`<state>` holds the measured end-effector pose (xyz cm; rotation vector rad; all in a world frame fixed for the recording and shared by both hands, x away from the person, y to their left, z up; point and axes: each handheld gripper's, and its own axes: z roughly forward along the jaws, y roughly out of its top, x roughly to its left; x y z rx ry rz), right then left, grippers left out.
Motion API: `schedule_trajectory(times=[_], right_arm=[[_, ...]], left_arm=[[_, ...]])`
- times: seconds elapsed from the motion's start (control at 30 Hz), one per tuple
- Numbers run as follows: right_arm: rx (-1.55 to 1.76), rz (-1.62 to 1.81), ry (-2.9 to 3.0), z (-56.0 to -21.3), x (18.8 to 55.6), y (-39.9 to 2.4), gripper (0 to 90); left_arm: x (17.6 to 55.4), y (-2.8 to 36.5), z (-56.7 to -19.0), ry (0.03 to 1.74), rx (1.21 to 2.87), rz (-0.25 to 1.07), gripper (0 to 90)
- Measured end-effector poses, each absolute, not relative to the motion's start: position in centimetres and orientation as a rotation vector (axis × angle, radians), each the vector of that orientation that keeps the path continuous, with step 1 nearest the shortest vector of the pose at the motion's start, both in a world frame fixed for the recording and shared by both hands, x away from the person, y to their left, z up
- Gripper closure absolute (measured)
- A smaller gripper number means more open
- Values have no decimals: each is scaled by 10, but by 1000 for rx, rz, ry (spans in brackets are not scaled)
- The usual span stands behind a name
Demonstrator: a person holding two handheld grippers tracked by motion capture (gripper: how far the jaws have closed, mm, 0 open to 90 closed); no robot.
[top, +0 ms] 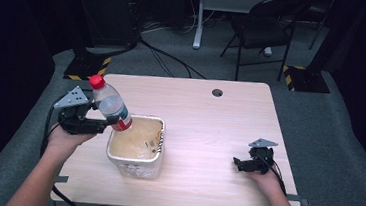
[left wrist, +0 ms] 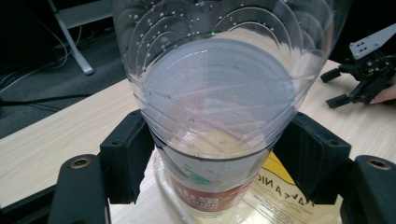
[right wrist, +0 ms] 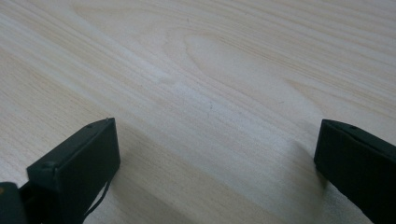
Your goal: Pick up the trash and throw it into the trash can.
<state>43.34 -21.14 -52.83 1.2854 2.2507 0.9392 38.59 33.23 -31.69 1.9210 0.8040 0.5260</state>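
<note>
Left gripper (top: 103, 124) clamped on red-capped water bottle (top: 110, 103), tilted over the plastic tub (top: 136, 146) near desk's front-left; right gripper (top: 244, 163) idle, jaws apart; next: uncap, likely pour.

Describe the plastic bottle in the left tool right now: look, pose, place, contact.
The bottle is clear, ribbed plastic with a red cap and a red-and-white label band near its base. It looks mostly empty, with droplets clinging to the inner wall. It is tilted, cap up and away to the left, base down over the left rim of the square tub. The left tool is shut on its lower body, a black pad on either side. Whether the base touches the tub, I can't tell.
</note>
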Motion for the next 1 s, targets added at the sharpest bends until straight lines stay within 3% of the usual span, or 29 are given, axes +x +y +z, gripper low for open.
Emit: schedule_trajectory(times=[1.0], right_arm=[[1293, 941, 2251, -528, 433, -211, 0]], left_arm=[[386, 307, -383, 801, 2011, 471, 294]])
